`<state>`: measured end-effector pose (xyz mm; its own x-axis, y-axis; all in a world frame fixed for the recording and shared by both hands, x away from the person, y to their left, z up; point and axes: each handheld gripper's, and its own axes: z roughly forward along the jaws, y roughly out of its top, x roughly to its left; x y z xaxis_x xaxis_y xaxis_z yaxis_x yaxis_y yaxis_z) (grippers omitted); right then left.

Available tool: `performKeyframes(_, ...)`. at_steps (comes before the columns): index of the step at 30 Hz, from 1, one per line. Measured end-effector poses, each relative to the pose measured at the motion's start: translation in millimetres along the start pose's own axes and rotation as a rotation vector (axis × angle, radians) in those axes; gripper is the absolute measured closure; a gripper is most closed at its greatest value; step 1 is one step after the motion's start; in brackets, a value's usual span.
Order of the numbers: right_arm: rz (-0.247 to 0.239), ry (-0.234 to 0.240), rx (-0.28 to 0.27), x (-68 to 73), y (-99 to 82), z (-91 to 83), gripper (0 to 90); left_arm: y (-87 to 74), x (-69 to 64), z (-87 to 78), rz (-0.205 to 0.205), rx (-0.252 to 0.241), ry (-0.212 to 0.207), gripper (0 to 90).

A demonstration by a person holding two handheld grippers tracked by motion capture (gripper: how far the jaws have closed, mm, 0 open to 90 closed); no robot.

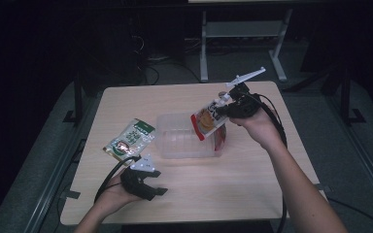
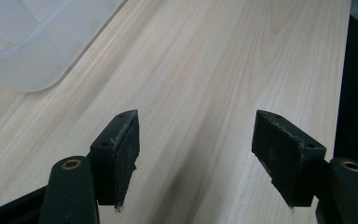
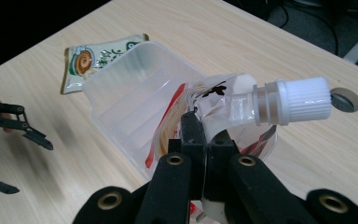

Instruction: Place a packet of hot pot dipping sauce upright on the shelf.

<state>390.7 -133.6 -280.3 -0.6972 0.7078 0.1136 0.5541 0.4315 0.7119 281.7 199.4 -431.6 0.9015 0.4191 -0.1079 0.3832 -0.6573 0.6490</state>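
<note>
My right gripper (image 1: 223, 109) is shut on the neck of a spouted pouch (image 1: 205, 120) with a white screw cap (image 3: 298, 101). It holds the pouch in the air over the right end of a clear plastic tub (image 1: 182, 139) in the middle of the table. In the right gripper view the pouch (image 3: 200, 116) hangs just over the tub (image 3: 126, 100). A green snack packet (image 1: 130, 139) lies flat to the left of the tub. My left gripper (image 1: 156, 183) rests low near the table's front edge, open, with bare wood between its fingers (image 2: 121, 144).
The wooden table (image 1: 252, 184) has free room in front of and to the right of the tub. A corner of the tub (image 2: 23, 42) lies close ahead of the left gripper. Dark floor, cables and a metal stand (image 1: 243, 39) lie beyond the far edge.
</note>
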Motion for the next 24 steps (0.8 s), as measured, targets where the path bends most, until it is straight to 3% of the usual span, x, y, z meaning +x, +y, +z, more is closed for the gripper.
performKeyframes(11,0.023,-0.063,0.044,-4.5,1.9,13.6,88.8,0.1,0.8,0.3,0.01,0.001,0.003,31.9)
performKeyframes(24,0.055,-0.086,0.095,-9.3,-5.6,28.9,87.9,0.0,0.3,1.5,0.005,0.011,-0.009,31.9)
